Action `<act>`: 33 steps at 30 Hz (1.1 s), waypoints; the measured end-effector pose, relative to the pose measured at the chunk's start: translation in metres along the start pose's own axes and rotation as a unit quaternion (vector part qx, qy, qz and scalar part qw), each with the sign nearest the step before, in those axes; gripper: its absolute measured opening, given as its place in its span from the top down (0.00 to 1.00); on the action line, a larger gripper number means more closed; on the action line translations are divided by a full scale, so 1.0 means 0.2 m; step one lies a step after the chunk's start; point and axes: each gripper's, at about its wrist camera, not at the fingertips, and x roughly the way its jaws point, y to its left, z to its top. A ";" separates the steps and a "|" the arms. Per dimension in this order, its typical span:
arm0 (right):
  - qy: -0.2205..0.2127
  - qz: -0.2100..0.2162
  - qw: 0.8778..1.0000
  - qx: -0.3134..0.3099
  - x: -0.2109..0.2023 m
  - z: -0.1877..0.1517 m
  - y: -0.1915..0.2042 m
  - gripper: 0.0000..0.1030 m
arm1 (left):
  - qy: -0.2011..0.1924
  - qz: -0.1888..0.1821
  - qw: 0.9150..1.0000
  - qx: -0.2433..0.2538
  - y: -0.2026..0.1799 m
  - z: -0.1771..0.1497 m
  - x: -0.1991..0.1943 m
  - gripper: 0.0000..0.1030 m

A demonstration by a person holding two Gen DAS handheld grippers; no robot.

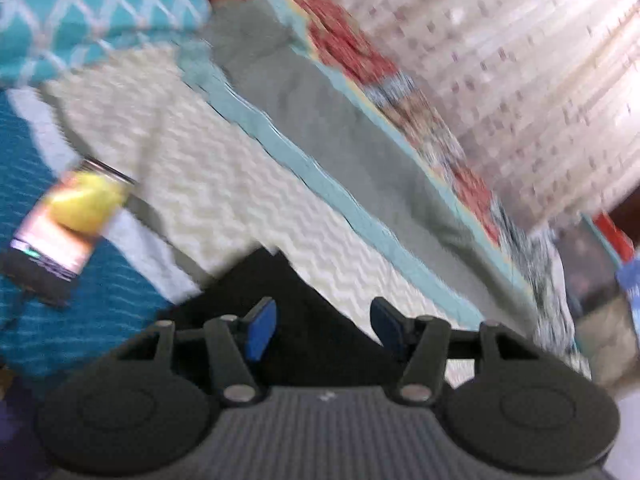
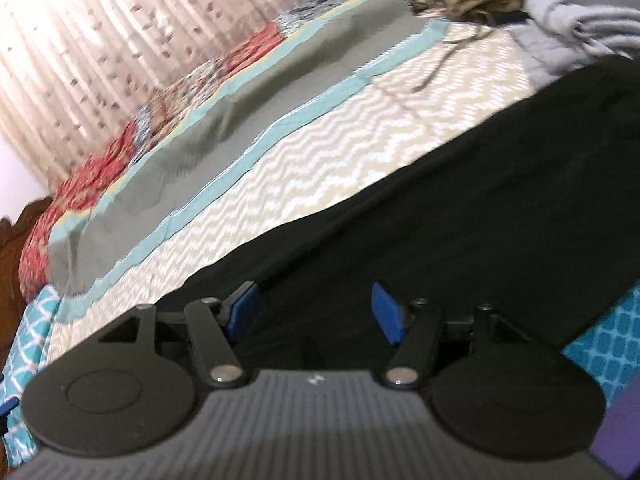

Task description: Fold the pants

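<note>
Black pants [image 2: 460, 216] lie flat on a bed, over a cream zigzag quilt [image 2: 320, 152]. In the right wrist view they stretch from the gripper toward the far right. My right gripper [image 2: 314, 312] is open just above them, its blue pads [image 2: 386, 312] spread wide with nothing between. In the left wrist view only one dark end of the pants [image 1: 288, 312] shows, directly under my left gripper [image 1: 324, 326]. That gripper is open too, with blue pads [image 1: 260, 330] apart. Both views are blurred.
A phone with a lit screen [image 1: 64, 224] lies on a teal cover at the left. A teal patterned pillow [image 1: 92, 12] is beyond it. A heap of grey and brown clothes [image 2: 520, 0] sits at the quilt's far end. Curtains [image 1: 520, 60] hang behind the bed.
</note>
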 end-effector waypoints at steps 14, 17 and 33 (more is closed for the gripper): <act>0.002 0.029 0.999 0.016 -0.01 -0.05 -0.13 0.37 | 0.112 0.116 0.983 0.093 -0.06 -0.29 0.45 0.58; -0.001 0.047 0.999 0.026 -0.03 -0.05 -0.18 0.37 | 0.111 0.122 0.982 0.095 -0.13 -0.29 0.41 0.49; -0.244 -0.061 0.959 0.134 -0.67 0.12 -0.76 0.34 | 0.165 0.104 0.965 0.174 -0.46 -0.52 0.52 0.46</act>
